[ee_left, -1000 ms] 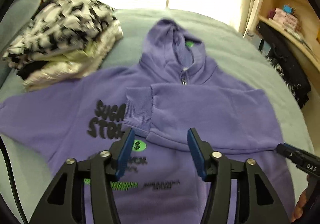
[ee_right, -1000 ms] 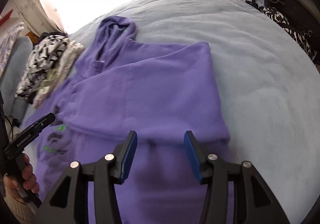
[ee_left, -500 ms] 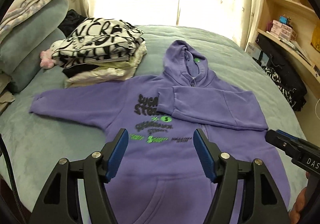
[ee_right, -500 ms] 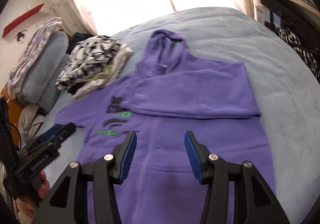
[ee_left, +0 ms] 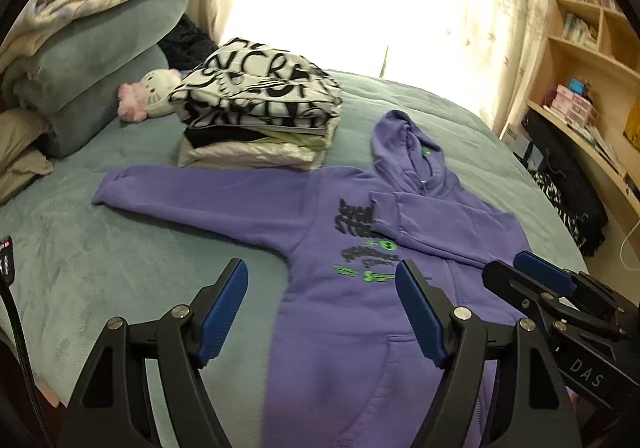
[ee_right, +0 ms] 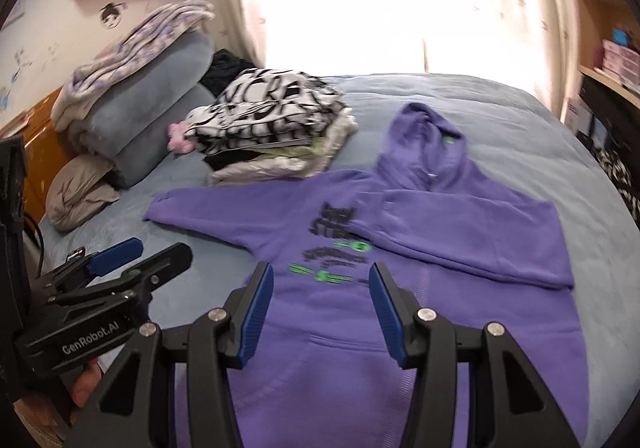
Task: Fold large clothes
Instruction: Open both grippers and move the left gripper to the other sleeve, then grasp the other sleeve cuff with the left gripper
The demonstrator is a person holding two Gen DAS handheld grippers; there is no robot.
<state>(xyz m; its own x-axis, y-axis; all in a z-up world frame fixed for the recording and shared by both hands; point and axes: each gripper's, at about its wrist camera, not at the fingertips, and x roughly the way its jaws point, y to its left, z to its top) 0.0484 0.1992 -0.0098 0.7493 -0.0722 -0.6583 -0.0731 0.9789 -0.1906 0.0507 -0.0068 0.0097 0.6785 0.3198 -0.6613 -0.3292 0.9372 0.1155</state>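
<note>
While hoodie (ee_left: 360, 312) lies flat | clothes stack (ee_left: 260, 120) beside its sleeve (touching) | left tool (ee_left: 320, 312) opening, empty | right tool (ee_right: 320, 312) released

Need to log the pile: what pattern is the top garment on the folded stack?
Black lettering on white, on the top garment of the folded stack; clearest in the left wrist view.
</note>
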